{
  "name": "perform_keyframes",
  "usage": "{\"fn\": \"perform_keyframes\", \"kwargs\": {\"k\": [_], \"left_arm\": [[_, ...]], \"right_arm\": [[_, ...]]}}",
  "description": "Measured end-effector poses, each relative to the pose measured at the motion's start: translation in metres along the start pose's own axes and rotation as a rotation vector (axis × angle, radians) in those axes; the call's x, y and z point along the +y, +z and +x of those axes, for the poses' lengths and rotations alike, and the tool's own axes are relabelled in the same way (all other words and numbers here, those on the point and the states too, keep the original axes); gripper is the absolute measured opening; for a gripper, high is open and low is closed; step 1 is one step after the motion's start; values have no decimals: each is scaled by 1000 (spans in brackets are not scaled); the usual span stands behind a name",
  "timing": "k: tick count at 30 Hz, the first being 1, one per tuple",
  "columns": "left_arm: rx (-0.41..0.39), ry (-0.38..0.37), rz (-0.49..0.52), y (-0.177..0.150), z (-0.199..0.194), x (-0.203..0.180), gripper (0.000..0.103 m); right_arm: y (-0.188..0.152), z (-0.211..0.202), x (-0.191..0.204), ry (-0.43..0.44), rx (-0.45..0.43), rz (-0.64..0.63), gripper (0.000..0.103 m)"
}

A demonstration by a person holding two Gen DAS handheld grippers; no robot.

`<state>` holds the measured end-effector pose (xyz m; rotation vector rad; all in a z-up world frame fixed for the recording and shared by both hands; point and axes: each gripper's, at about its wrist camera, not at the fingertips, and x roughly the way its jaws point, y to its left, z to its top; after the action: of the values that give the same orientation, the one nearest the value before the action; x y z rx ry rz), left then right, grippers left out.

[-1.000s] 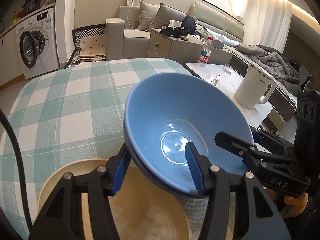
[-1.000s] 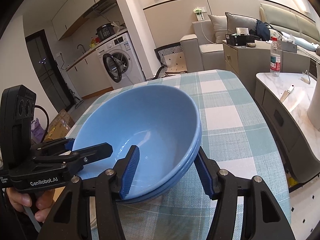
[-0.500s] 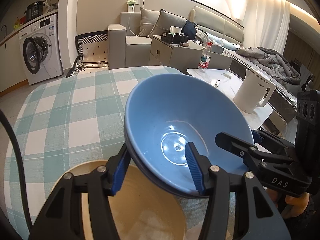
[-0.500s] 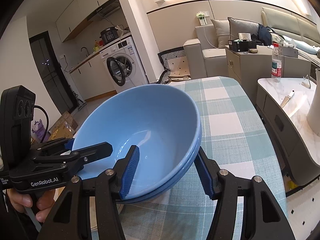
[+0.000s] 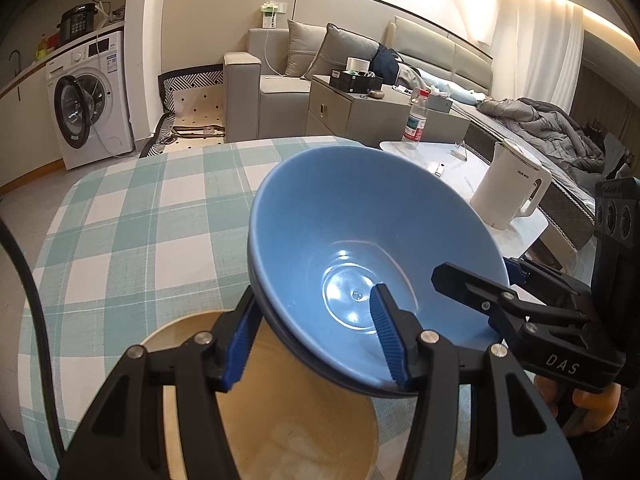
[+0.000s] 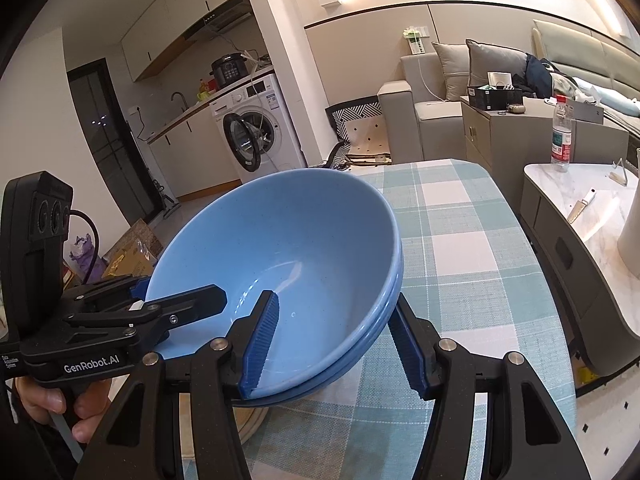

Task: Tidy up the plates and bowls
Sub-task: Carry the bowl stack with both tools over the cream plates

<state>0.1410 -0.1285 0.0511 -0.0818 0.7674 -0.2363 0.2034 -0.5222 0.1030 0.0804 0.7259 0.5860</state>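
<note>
Bowls lifted | both claws clamp rim | checked tablecloth, sofa behind

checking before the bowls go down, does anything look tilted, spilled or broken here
The two nested blue bowls are tilted, not level: the left hand-held gripper and right hand-held gripper each clamp the rim, holding them above the tan plate. No spill, crack or chip shows, and the bowls look empty.
</note>
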Motion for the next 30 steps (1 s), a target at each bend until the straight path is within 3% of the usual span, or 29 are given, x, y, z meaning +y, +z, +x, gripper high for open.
{"fn": "perform_keyframes", "kwargs": {"k": [30], "left_arm": [[-44, 59, -71, -20, -39, 39, 54]], "right_arm": [[-6, -1, 49, 95, -1, -98, 58]]}}
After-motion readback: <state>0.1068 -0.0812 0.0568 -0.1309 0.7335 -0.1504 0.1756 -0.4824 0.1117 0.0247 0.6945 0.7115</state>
